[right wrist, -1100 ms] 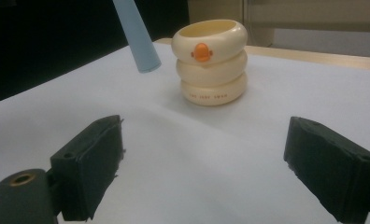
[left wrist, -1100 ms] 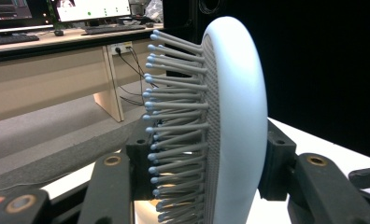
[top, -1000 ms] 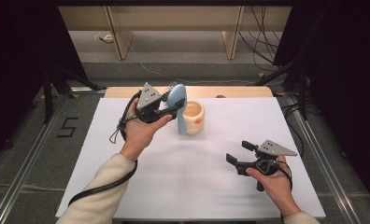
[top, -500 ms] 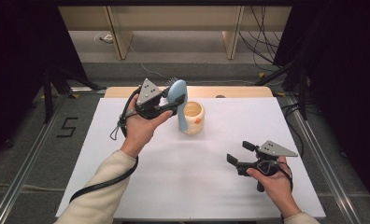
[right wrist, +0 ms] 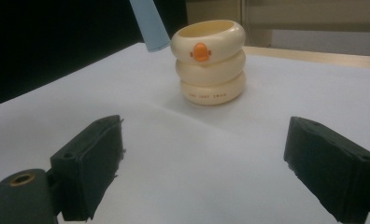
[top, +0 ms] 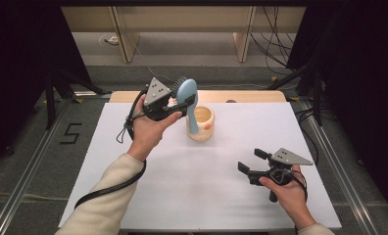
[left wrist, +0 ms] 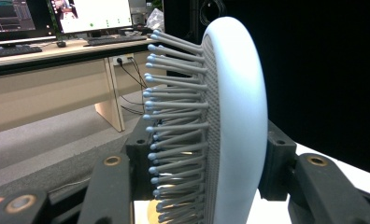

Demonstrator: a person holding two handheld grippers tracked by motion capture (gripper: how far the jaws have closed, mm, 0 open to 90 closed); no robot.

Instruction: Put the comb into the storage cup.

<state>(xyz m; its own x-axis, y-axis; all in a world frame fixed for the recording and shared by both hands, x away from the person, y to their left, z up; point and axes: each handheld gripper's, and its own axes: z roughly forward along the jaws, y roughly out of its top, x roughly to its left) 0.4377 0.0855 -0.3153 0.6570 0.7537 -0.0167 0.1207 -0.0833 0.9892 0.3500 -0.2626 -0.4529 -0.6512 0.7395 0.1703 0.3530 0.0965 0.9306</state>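
High view: white table (top: 182, 196) carrying one cream cup (top: 202, 123), ribbed in three stacked rings with an orange mark on its side, standing upright toward the far middle

Left claw (top: 184, 102): held up above the table just left of the cup, clenched on the head of a pale blue hairbrush (top: 188, 95); brush upright, head uppermost, grey bristles facing away from the cup, handle hanging down in front of the cup's left rim

Left gripper view: brush head (left wrist: 234, 116) clamped between both black jaws, blue-tipped bristles pointing left

Right claw (top: 251, 164): low over the near right part of the table, well apart from the cup, released, nothing between the jaws

Right gripper view: cup (right wrist: 211, 63) straight ahead on the white surface; tip of the blue handle (right wrist: 149, 25) just left of its rim
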